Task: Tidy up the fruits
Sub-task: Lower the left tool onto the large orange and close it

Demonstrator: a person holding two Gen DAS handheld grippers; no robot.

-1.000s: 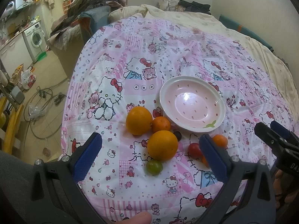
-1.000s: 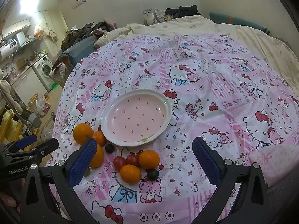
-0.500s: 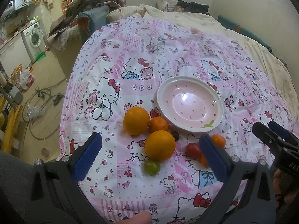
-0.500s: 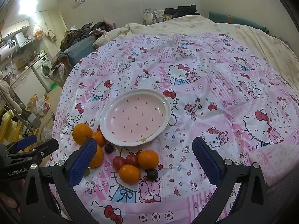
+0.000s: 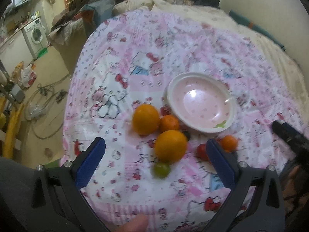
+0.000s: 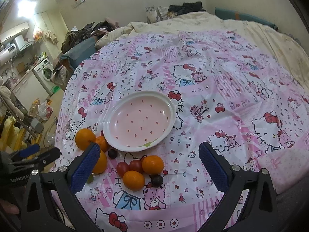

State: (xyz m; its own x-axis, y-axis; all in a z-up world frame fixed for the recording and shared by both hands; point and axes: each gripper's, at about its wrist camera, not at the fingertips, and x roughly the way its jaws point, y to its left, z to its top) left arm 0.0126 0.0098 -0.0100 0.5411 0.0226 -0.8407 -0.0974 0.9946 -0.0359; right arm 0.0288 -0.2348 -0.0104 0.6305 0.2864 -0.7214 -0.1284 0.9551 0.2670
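I have both tongs hanging wide apart and empty over the bed, the left tongs (image 5: 155, 159) aimed at the cluster of big citrus and the right tongs (image 6: 148, 160) over the smaller pile. Nothing sits in the pink plate (image 6: 115, 116), so I judge the sorting has not begun. The fruit lies on the patterned quilt (image 6: 222, 96) just in front of the plate: a large orange (image 5: 171, 146) nearest my left tongs, a second large orange (image 5: 145, 119) behind it touching a small mandarin (image 5: 169, 123), and a green fruit (image 5: 161, 170) tucked against the near one. On the right side I see two mandarins (image 6: 152, 164), a couple of red cherry tomatoes (image 6: 135, 165) and a dark grape (image 6: 156, 180), all touching or just beside each other. I expect the oranges to be firm, fairly heavy and round, so I would close across the widest middle and squeeze moderately; they may roll on the soft quilt if nudged. The tomatoes and grapes look thin-skinned and slick, likely to burst or squirt out, so a gentle pinch at the equator suits them. The left view is blurred, so fine detail there is uncertain.
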